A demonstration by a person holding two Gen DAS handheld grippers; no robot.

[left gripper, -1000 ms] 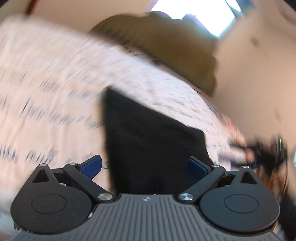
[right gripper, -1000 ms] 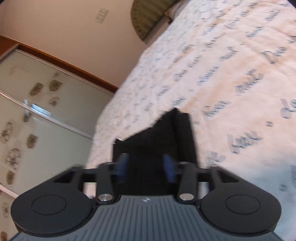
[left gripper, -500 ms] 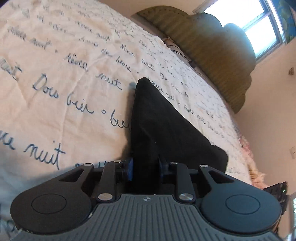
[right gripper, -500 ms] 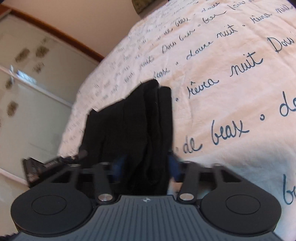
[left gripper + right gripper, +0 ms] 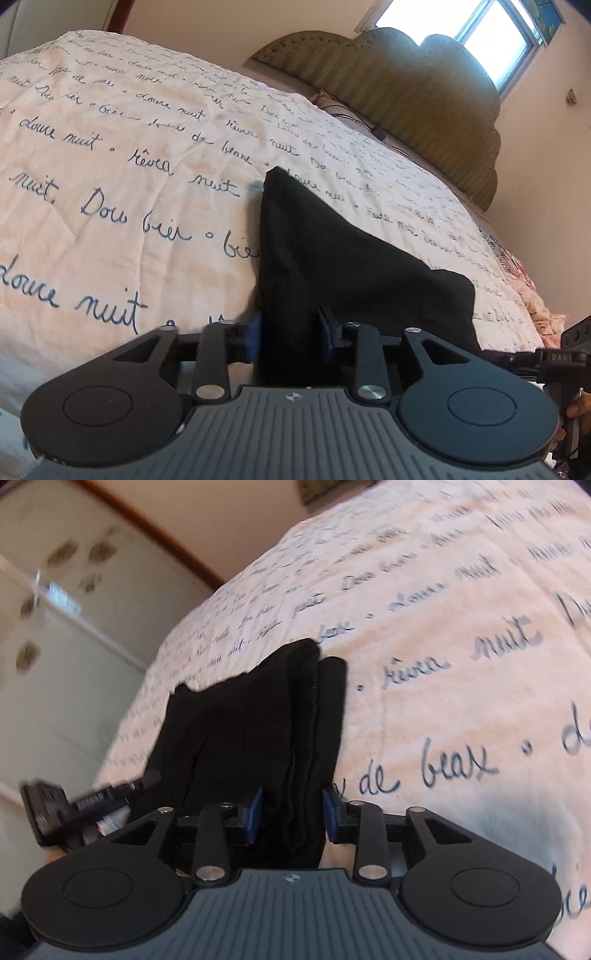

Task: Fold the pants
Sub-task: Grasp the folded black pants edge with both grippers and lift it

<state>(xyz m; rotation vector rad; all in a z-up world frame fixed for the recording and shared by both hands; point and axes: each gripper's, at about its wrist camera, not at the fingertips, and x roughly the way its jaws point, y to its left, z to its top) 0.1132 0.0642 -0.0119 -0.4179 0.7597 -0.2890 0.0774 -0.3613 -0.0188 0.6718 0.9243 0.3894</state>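
Left wrist view: your left gripper pointed down at the black pants, which lay folded into a dark wedge on the bedspread, cream w/ blue handwritten script. Blue pads sat narrow on either side of the near pants edge, fabric bunched between them and touching both pads; jaws were easing open a bit but cloth still filled the gap. Far corner of pants pointed toward the green padded headboard, bright window above it. Your right gripper's body showed at the right edge of this view, hand partly visible below it.

Right wrist view (blurry): right gripper was on the other near edge of the same pants, several stacked layers visible as ridges running away from the cam. Pads narrow, thick fold between them, left pad against the cloth, right pad just at the fabric's edge; jaws opening slightly here too. Left gripper's body poked in at the left, beside the pants. Wardrobe doors w/ leaf pattern behind the bed, wood trim above
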